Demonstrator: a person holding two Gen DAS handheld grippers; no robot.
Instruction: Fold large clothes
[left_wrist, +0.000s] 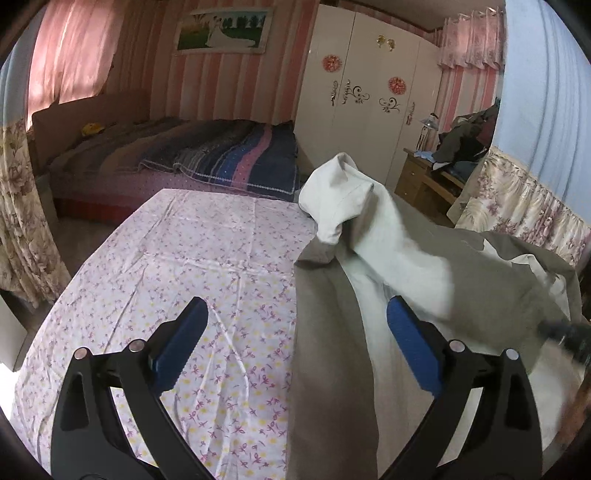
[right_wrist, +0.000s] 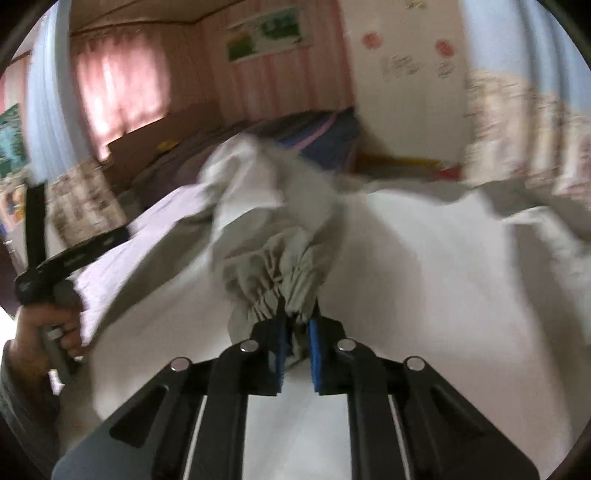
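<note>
Your left gripper (left_wrist: 295, 325) hangs w/ jaws wide apart over the flowered sheet (left_wrist: 177, 280), holding nothing. Your right gripper (right_wrist: 297, 328) is clamped on the gathered elastic edge of the white-and-grey garment (right_wrist: 273, 266) (picture blurred), which lies across the sheet's right side, one part raised.
</note>
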